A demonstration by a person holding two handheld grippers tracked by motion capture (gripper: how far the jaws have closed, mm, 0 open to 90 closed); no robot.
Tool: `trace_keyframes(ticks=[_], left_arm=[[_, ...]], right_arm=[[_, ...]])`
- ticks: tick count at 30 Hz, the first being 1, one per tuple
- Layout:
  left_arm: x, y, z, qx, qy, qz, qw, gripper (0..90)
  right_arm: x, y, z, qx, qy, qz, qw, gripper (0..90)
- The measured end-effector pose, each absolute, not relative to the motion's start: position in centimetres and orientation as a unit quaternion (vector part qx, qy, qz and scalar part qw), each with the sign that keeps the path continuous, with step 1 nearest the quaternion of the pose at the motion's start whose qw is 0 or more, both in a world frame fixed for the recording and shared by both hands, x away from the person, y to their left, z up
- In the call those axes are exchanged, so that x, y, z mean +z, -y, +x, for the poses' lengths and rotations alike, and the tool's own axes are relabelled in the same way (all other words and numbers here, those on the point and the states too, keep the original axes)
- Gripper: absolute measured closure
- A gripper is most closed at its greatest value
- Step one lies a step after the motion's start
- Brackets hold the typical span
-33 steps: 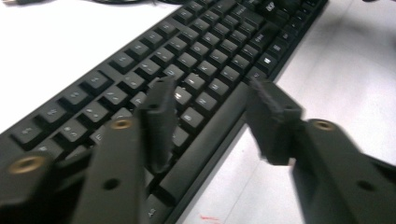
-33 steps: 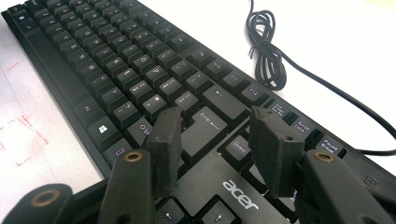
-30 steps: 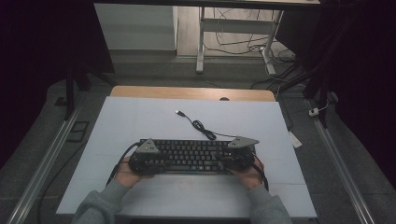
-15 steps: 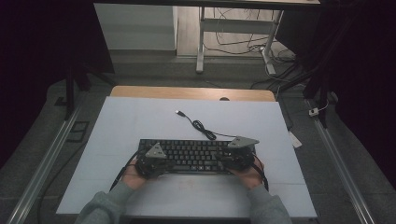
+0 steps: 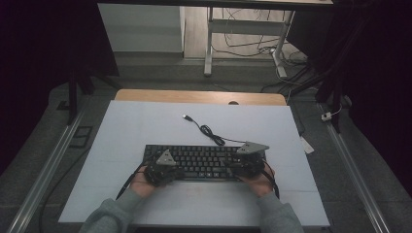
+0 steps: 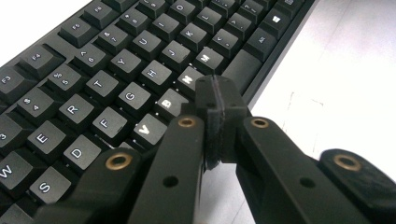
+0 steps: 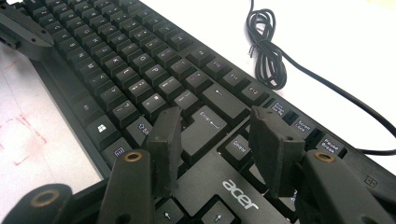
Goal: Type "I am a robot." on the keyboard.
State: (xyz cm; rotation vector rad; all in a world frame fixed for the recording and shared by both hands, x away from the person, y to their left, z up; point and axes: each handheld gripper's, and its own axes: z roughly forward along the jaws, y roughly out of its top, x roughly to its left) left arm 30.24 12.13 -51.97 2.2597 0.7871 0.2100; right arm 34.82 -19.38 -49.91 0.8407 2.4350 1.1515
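**Keyboard under both hand-held grippers, left jaws closed over the bottom letter row**

The black keyboard point(image 5: 199, 162) lies flat on the white surface point(image 5: 126, 131), its long axis running from one hand-held gripper to the other, so each hand covers its own half. Directly under the left hand-held gripper point(image 6: 215, 100) sits the letter block: its jaws are pressed together with nothing between them, and their joined tip stands over the row of V, B, N and M, by the space bar; whether it touches a key I cannot tell. A closed tip like that looks suited to pressing a single key, and the left hand is the nearer one for any letter.

The right hand-held gripper point(image 7: 217, 142) hovers over the far end of the board, its jaws apart at a middling width and holding nothing, with the Enter key point(image 7: 205, 126) ahead between them and the Delete key beside the right jaw.

Beyond the right hand-held gripper, the keyboard's cable point(image 5: 210, 131) coils loosely on the surface and ends in an unplugged USB plug point(image 5: 186, 117).
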Motion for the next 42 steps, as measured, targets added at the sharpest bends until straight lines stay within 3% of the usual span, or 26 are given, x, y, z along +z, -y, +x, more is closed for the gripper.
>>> trace_keyframes(ticks=[12, 17, 28, 38, 42], left_arm=[[-52.2, -12.0, 30.3, 0.086, -0.308, 0.877, 0.358, 88.9], [-51.2, -12.8, 30.1, 0.093, -0.315, 0.86, 0.39, 87.7], [-49.7, -16.0, 30.4, 0.102, -0.364, 0.817, 0.435, 50.6], [-49.8, -17.0, 30.8, 0.105, -0.391, 0.81, 0.425, 35.0], [-49.8, -17.1, 30.8, 0.104, -0.392, 0.81, 0.424, 33.9]], right_arm=[[-49.9, 19.4, 34.8, 0.403, -0.852, 0.295, 0.16, 54.2], [-49.9, 19.4, 34.8, 0.403, -0.851, 0.294, 0.16, 54.2], [-49.8, 19.4, 34.8, 0.405, -0.851, 0.294, 0.161, 54.1], [-49.9, 19.5, 34.8, 0.408, -0.849, 0.295, 0.161, 54.1], [-49.9, 19.5, 34.8, 0.407, -0.849, 0.295, 0.161, 54.1]])
